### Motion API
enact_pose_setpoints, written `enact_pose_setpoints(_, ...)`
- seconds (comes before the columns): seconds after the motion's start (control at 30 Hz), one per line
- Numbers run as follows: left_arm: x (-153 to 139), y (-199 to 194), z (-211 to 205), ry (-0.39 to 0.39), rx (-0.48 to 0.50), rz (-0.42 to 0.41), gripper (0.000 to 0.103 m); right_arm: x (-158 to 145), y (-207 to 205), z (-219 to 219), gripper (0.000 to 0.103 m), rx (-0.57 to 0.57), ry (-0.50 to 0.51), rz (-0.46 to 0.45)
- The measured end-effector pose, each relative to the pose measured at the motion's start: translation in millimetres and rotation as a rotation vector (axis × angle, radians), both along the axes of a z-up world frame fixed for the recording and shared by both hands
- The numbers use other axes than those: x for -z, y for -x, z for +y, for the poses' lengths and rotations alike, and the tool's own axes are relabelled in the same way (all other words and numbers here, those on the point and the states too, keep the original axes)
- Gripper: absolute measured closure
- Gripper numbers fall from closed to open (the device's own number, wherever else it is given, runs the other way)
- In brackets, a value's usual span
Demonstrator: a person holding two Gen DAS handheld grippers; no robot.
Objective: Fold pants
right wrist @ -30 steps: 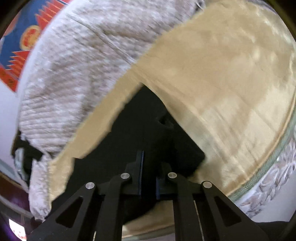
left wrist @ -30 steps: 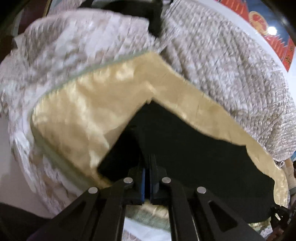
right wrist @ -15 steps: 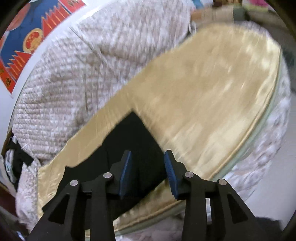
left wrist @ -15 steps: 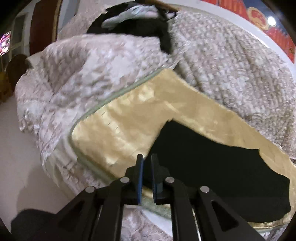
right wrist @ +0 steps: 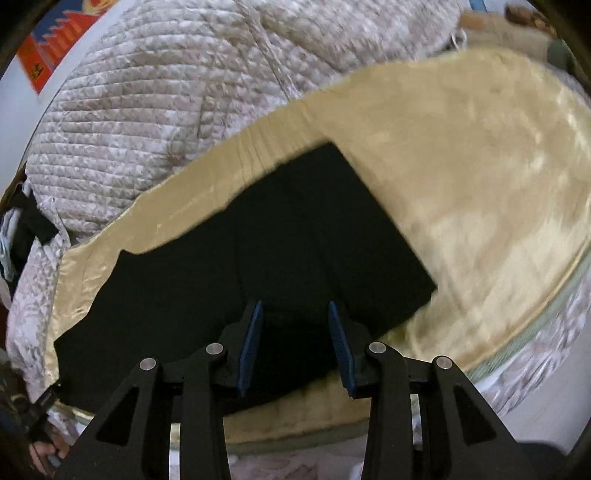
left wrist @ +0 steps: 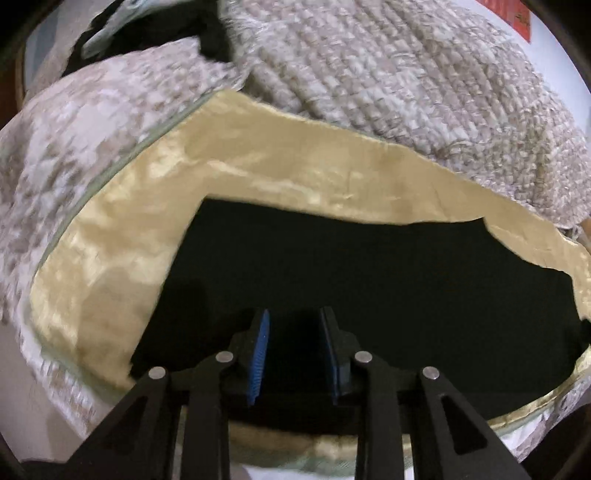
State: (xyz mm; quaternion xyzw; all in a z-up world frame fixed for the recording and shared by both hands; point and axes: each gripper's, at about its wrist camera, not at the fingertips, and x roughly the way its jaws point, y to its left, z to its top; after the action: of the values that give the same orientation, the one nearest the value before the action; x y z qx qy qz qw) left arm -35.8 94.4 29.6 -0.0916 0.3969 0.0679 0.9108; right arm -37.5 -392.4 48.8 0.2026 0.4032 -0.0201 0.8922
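The black pants (left wrist: 369,280) lie flat and folded on a shiny gold sheet (left wrist: 288,166) on a bed. My left gripper (left wrist: 295,328) hovers over their near left edge; its jaws are opening, and no cloth is pinched between the blue pads (left wrist: 260,354). In the right wrist view the pants (right wrist: 266,251) spread to the left, with a square corner at the right. Above their near edge my right gripper (right wrist: 295,321) stands open, holding nothing.
A quilted beige blanket (left wrist: 406,74) is bunched along the back of the bed, also in the right wrist view (right wrist: 147,110). Dark clothing (left wrist: 155,33) lies on top at far left. The gold sheet (right wrist: 480,184) extends right. A red and blue wall picture (right wrist: 51,48) hangs behind.
Both grippers were shut on the black pants a second ago; they have let go and opened. The pants now lie flat, and both grippers have pulled back and rolled.
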Motion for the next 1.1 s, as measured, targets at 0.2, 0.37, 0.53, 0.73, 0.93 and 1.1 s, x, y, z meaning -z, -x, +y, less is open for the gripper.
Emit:
enact_pose_setpoints(0.2, -11.0, -52.3, -21.0, -0.079, 0.063, 0.010, 0.073, -13.9, -51.8, 14.3, 0.066, -0.086, 0.120, -0.047)
enact_pose_setpoints(0.37, 1.2, -86.8, -11.3, -0.124, 0.013, 0.072, 0.073, -8.1, -101.1, 12.9, 0.066, -0.074, 0.167, 0.017)
enact_pose_setpoints(0.53, 11.6, -92.6, -3.5, -0.128, -0.002, 0.083, 0.072, 9.2, -116.0, 7.9, 0.066, -0.049, 0.194, 0.075)
enact_pose_setpoints(0.73, 1.8, -83.5, -0.4, -0.110, -0.046, 0.038, 0.072, -3.3, -104.8, 10.1, 0.066, -0.038, 0.200, 0.015)
enact_pose_setpoints(0.93, -2.3, -70.3, -11.1, -0.080, -0.010, 0.013, 0.070, -11.3, -91.4, 32.5, 0.065, -0.095, 0.202, -0.040)
enact_pose_setpoints(1.1, -3.0, -67.1, -43.1, -0.073, 0.097, -0.003, 0.070, -8.2, -81.2, 77.0, 0.065, -0.211, 0.233, -0.065)
